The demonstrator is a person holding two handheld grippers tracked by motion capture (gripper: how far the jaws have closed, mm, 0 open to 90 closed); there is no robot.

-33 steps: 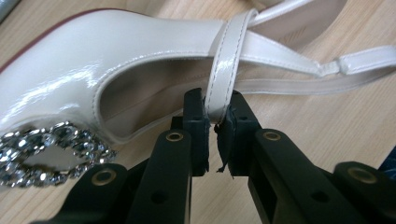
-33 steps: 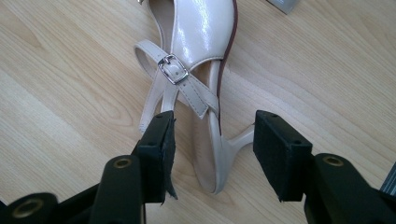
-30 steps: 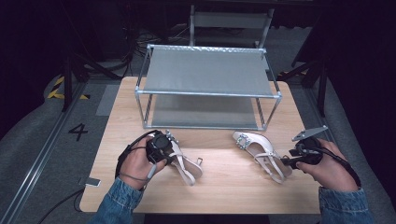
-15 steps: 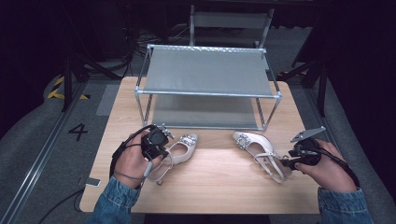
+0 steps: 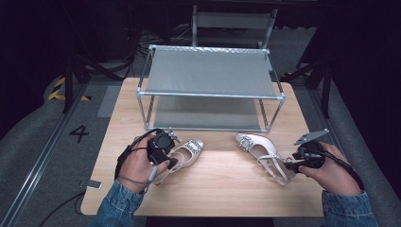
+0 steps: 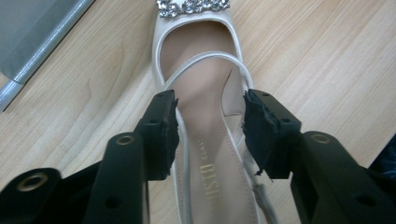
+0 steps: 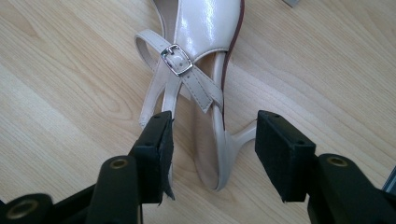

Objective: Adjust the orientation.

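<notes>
— High view, left side? Left shoe [image 5: 185, 152] on tabletop [image 5: 227, 189], toe aimed up-right toward rack [image 5: 210, 90]; left tongs [image 6: 210, 135] apart astride its heel end.
— Right side? Right shoe [image 5: 262, 153] lying toe up-left, heel toward right tongs [image 7: 212, 156], also apart.

Glossy leather shoe [image 7: 205, 28]; matt wood table [image 5: 227, 189].

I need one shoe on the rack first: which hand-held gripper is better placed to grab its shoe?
Probably left. The left hand-held gripper has its open jaws either side of the upright cream jewelled-toe shoe; the right one's shoe lies tipped on its side.
</notes>
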